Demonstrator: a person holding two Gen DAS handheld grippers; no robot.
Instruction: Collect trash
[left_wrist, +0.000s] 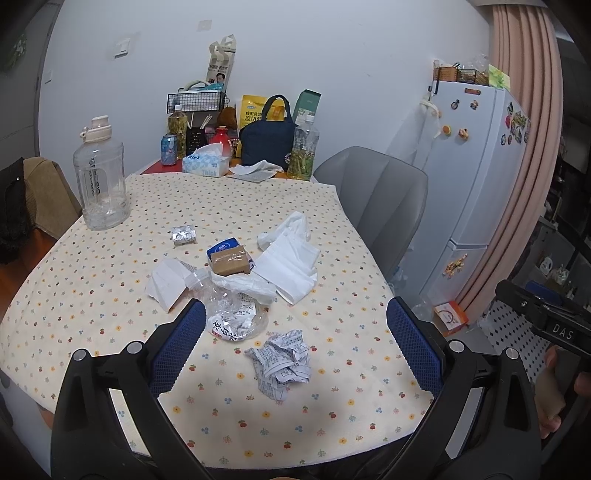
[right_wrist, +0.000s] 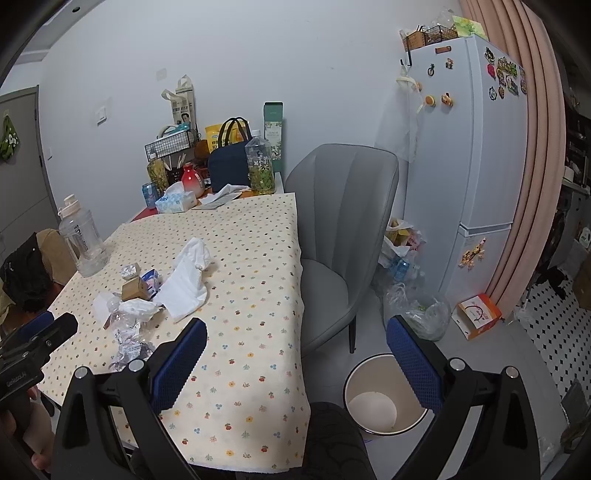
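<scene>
Trash lies on the flower-print tablecloth (left_wrist: 332, 406): a crumpled printed paper (left_wrist: 282, 362), a crushed clear plastic bottle (left_wrist: 231, 314), a taped brown box (left_wrist: 231, 263) on a blue packet, white tissues (left_wrist: 291, 258), a folded white paper (left_wrist: 168, 282) and a foil blister pack (left_wrist: 183, 235). My left gripper (left_wrist: 295, 343) is open above the near edge, around the crumpled paper, touching nothing. My right gripper (right_wrist: 295, 358) is open and empty over the table's right edge. A white bin (right_wrist: 384, 398) stands on the floor below it. The trash pile (right_wrist: 147, 295) is to its left.
A large clear jug (left_wrist: 99, 177) stands at the table's left. A tissue box (left_wrist: 205, 162), bottles, a can and a dark bag (left_wrist: 266, 136) crowd the far end. A grey chair (right_wrist: 343, 229) stands right of the table, then plastic bags (right_wrist: 417, 310), an orange box and a fridge (right_wrist: 472, 147).
</scene>
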